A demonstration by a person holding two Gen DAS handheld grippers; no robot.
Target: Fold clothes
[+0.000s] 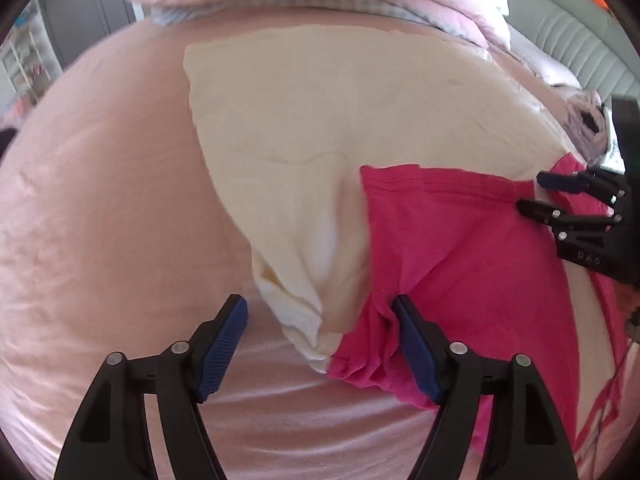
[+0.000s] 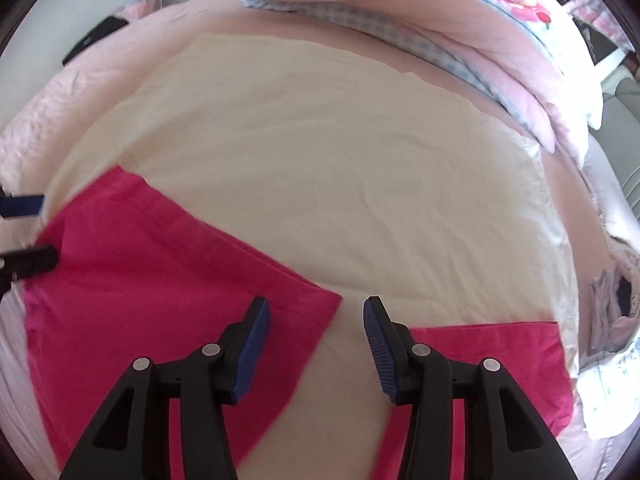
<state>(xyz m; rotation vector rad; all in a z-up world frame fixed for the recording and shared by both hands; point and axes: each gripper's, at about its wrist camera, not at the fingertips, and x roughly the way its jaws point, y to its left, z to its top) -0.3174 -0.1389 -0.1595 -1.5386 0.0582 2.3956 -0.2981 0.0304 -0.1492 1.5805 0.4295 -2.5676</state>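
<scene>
Pink shorts (image 2: 132, 280) judged soft, light, limp; best taken at hem corners. Left gripper (image 1: 320, 344) spread, right gripper (image 2: 316, 344) spread; nothing pinched.

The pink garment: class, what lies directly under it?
The pink garment lies on a cream cloth, which is spread over the pink bedsheet. How far the cream cloth runs beneath it is covered.

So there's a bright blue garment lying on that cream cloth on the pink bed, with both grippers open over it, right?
Not blue: the garment is bright pink, as the right wrist view shows. The rest holds: it lies on the cream cloth, with the left gripper and right gripper open.
</scene>
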